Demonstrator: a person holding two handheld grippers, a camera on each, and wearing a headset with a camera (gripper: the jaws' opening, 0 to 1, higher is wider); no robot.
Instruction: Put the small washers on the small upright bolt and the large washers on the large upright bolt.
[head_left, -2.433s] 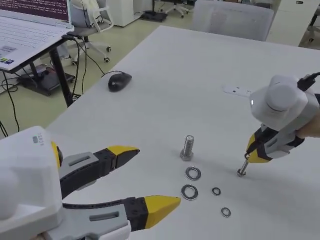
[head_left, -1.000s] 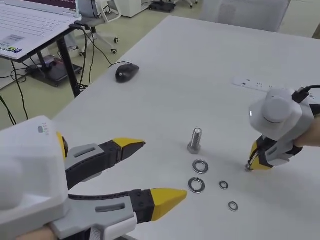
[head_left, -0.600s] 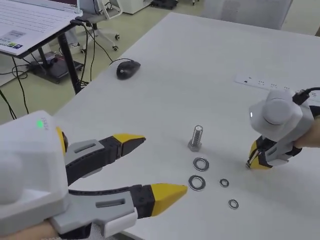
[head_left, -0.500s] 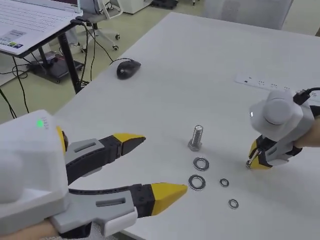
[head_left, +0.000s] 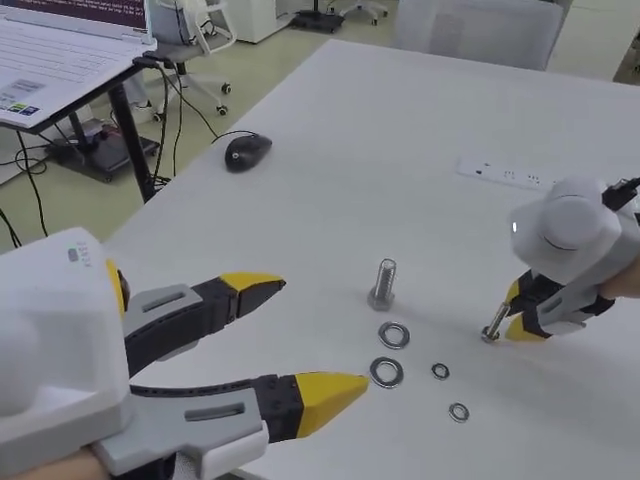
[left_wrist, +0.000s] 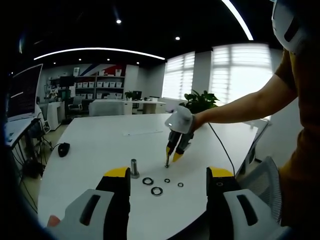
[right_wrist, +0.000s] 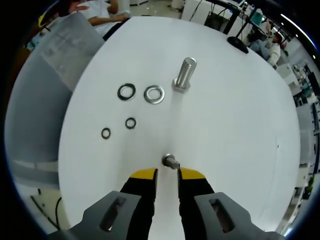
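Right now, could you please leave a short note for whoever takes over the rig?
Left gripper: open, empty, hovering over the table's near side.
Right gripper: jaws narrow at the small bolt's top; grip unclear.
Large bolt stands upright, bare.
Two large washers and two small washers lie flat near the bolts.
Done: no washer threaded. Left: all four.

Bare worktop passable between mouse and large bolt; four washers crowd the strip beside that bolt; small bolt, tilted, at the jaws of the right gripper.
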